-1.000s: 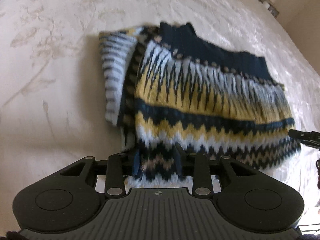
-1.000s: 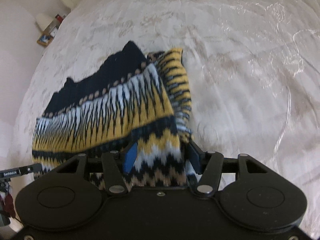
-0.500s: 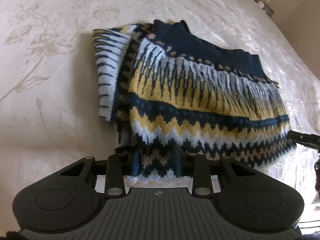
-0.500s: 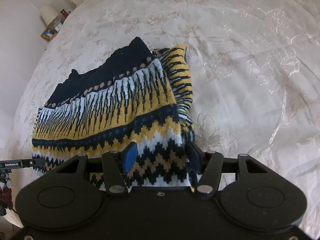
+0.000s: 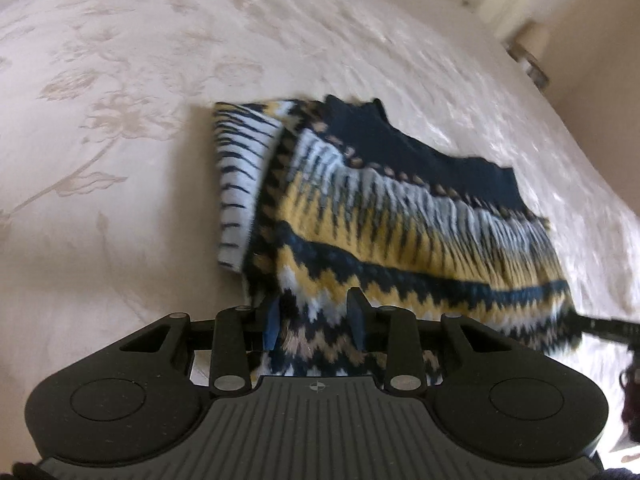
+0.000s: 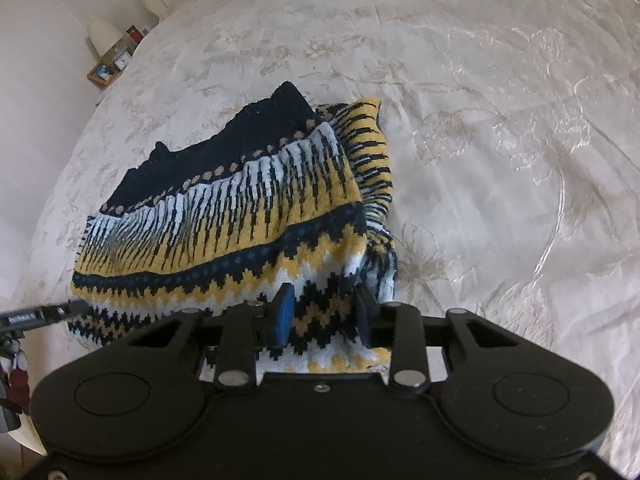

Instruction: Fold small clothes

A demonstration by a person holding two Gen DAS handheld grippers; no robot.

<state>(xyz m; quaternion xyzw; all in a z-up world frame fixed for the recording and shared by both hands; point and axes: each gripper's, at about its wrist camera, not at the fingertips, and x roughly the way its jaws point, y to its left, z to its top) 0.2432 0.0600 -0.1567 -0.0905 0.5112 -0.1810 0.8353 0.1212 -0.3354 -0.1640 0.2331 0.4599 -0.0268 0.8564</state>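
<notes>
Left wrist view: the left gripper (image 5: pixel 314 322) sat at six o'clock, its jaws narrow with the near hem of the knitted sweater (image 5: pixel 400 216) pinched between them. That sweater spread from centre toward three o'clock over the cream bedspread (image 5: pixel 120 120), a sleeve folded in at nine o'clock.

Right wrist view: the right gripper (image 6: pixel 324 312) had just been closing, its blue pads (image 6: pixel 283 312) clasping the sweater (image 6: pixel 240 208) hem at six o'clock. Its dark collar lay toward eleven o'clock. A lamp (image 6: pixel 105 35) stood at ten o'clock.
</notes>
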